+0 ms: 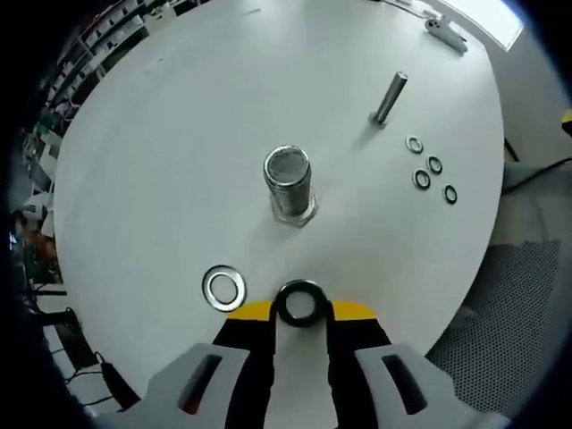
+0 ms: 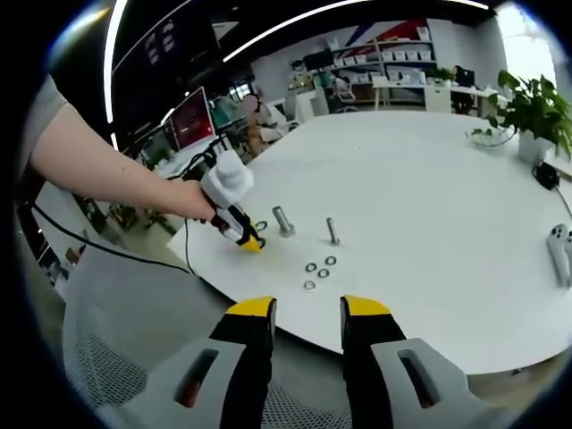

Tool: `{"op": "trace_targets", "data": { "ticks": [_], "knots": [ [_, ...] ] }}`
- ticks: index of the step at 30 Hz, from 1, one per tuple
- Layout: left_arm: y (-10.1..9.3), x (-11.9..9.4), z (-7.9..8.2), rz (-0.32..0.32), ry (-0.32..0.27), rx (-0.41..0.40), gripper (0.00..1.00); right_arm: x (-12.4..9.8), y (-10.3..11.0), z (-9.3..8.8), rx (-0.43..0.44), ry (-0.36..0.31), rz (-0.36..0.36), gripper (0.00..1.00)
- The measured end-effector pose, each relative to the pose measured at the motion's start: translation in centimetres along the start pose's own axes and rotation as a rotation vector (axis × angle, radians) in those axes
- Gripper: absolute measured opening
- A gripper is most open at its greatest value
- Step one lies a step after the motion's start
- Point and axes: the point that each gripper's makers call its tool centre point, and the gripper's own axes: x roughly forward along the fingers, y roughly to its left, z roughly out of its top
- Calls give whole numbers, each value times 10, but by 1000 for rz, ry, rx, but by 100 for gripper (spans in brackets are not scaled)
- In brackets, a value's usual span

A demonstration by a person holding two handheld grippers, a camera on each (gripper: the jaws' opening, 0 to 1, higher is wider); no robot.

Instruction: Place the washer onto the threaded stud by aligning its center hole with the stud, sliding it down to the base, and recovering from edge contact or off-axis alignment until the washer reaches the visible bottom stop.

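My left gripper [image 1: 300,313] is shut on a dark metal washer [image 1: 299,303], held edge-on between its yellow tips, just short of the thick threaded stud [image 1: 288,181]. The stud stands upright on a hex base on the white table [image 1: 161,161]. A second, shiny washer [image 1: 223,288] lies flat to the left of the jaws. In the right gripper view a person's hand holds the left gripper [image 2: 241,234] close beside the stud [image 2: 283,221]. My right gripper [image 2: 307,315] hangs open off the table's near edge, with nothing between its fingers.
A thinner bolt [image 1: 390,97] stands beyond the stud, with several small washers [image 1: 433,168] beside it. A white controller [image 2: 561,250] lies at the table's right, and a potted plant [image 2: 534,112] stands further back. A mesh chair [image 2: 125,331] sits below the table edge.
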Motion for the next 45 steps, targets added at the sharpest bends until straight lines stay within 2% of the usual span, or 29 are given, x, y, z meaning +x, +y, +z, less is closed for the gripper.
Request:
{"op": "trace_targets", "data": {
  "ticks": [12, 22, 38, 42, 45],
  "knots": [
    [-1, -2, 3, -8, -14, 4, 19, 0, -1, 1, 5, -5, -4, 31],
    [-2, -5, -1, -1, -9, 24, 19, 0, 0, 1, 8, -7, -2, 31],
    [-4, -17, 11, -12, -58, 34, 19, 0, -1, 0, 11, -2, -5, 31],
    [-9, -19, 11, -7, -64, 75, 19, 0, -1, 0, 10, -3, -5, 31],
    [-11, -27, 19, -5, -89, 86, 19, 0, -2, 0, 11, -3, -6, 31]
  ]
}}
